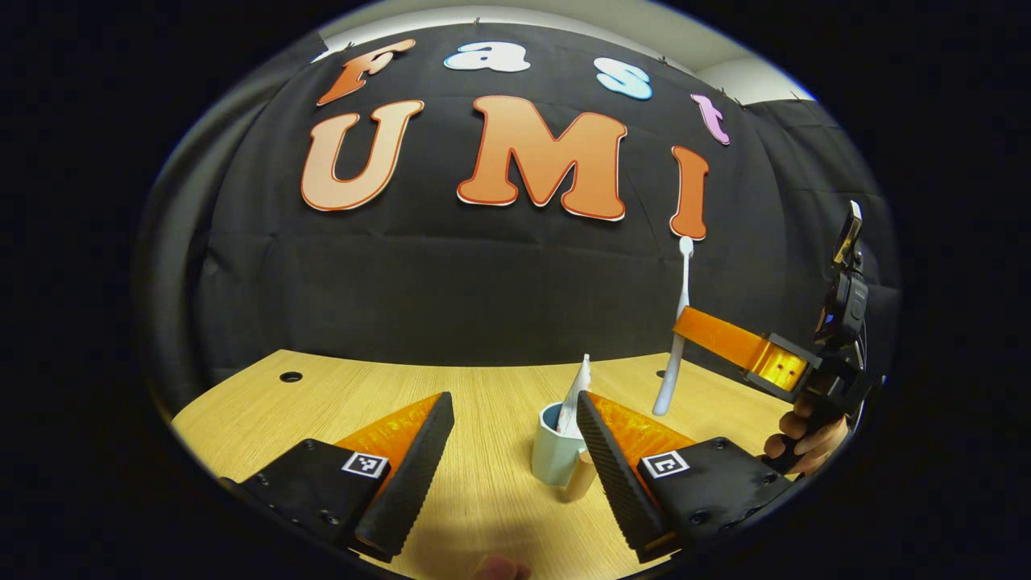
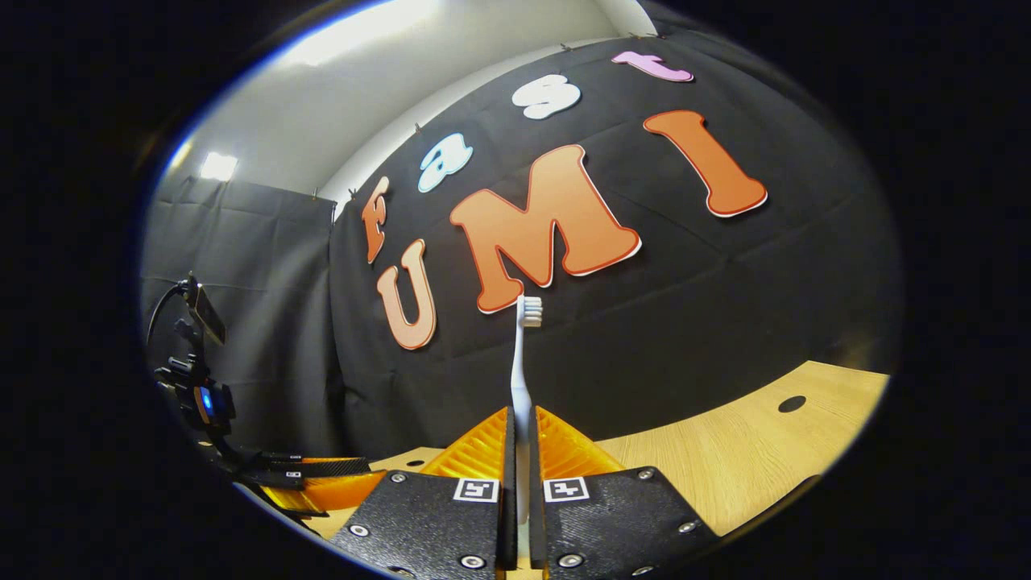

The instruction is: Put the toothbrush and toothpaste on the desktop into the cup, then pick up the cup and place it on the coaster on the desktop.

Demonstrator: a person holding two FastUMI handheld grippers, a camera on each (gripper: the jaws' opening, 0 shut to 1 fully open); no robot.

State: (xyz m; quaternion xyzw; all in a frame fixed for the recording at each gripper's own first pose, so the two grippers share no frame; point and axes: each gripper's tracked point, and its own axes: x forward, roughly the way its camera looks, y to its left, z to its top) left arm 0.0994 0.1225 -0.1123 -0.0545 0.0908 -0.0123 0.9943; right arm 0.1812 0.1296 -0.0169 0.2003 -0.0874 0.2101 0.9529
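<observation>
A pale blue cup (image 1: 554,455) with a tan handle stands on the wooden desktop (image 1: 483,387). A white toothpaste tube (image 1: 577,391) leans upright inside it. My left gripper (image 1: 513,403) is open, and the cup sits just inside its right finger. My right gripper (image 1: 685,326) is in the air to the right of the cup, shut on a white toothbrush (image 1: 685,274). The toothbrush is upright with its bristles on top and its lower end above the desktop. In the right gripper view the toothbrush (image 2: 519,354) rises from between the closed fingers of my right gripper (image 2: 522,415).
A hand (image 1: 805,443) holds the right gripper at the desktop's right side. Round cable holes (image 1: 291,376) (image 2: 792,403) sit near the desktop's back corners. The left gripper (image 2: 322,471) lies low at the left in the right gripper view.
</observation>
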